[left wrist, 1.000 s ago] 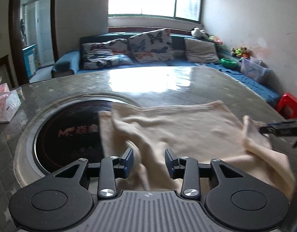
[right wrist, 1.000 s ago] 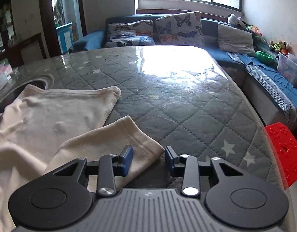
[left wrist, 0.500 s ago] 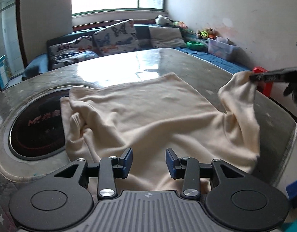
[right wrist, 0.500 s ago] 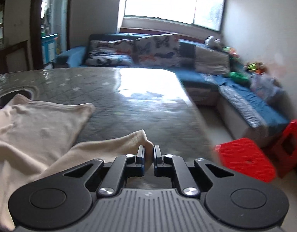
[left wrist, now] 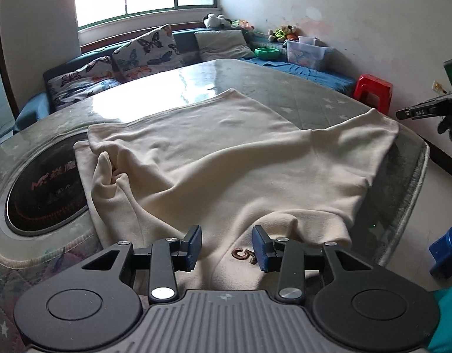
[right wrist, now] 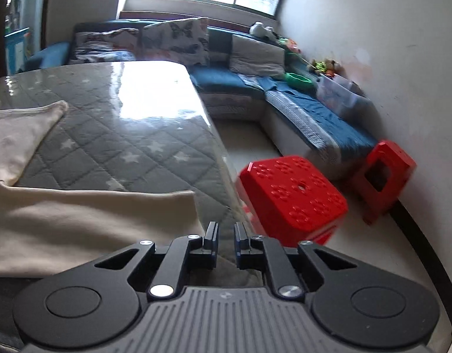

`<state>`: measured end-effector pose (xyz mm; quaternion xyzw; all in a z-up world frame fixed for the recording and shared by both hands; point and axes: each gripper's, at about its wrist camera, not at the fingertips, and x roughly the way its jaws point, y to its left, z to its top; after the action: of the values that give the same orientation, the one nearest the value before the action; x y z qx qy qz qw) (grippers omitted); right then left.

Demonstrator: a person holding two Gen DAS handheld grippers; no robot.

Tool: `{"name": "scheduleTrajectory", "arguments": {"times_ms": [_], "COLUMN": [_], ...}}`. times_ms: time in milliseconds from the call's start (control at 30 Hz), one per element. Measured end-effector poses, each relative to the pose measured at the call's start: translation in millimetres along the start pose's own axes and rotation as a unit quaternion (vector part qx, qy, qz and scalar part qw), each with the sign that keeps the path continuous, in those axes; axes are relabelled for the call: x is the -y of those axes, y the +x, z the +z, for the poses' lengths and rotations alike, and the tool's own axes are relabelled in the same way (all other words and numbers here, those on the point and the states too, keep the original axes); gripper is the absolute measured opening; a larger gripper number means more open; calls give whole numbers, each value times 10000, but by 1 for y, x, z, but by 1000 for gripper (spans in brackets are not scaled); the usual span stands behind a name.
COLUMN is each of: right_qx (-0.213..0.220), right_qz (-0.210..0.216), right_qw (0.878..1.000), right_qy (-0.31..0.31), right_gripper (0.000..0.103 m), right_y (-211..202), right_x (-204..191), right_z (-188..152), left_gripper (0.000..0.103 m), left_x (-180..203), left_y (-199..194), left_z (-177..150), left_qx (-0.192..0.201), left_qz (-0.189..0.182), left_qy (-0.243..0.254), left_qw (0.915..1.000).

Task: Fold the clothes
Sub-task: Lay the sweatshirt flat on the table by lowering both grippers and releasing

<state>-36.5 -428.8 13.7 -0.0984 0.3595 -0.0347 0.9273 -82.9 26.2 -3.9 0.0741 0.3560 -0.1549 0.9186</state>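
Released since half a second ago, the cream garment (left wrist: 226,153) lies spread on the quilted grey table (right wrist: 131,147); right gripper (right wrist: 226,232) slightly parted, empty; left gripper (left wrist: 227,242) wide apart above it. Red stools (right wrist: 296,197) stand beside.

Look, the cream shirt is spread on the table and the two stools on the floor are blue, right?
Not quite. The cream shirt is spread on the table, but the two stools are red, not blue: the right wrist view shows one stool by the table edge and the other stool near the wall.
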Motion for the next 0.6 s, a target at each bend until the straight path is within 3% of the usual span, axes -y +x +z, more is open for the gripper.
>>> {"name": "scheduleTrajectory", "arguments": {"times_ms": [300,433,600], "right_qx": [90,-92,-144], "right_qz": [839,1022,961], "right_qw": [9964,9945,9949], "right_qy": [21,209,255], "right_gripper": [31,31,32], "right_y": [4,22,29], "right_x": [-20,-24,-18], "right_z": [4,5,6], "left_gripper": [41,41,41], "left_x": [7,8,3], "left_y": [-3,1,2], "left_z": [7,5,-1], "left_qx": [196,100,-40], "left_qz": [-110,-104,-161], "left_qy": [43,31,-83], "left_qw": [9997,9999,9998]}}
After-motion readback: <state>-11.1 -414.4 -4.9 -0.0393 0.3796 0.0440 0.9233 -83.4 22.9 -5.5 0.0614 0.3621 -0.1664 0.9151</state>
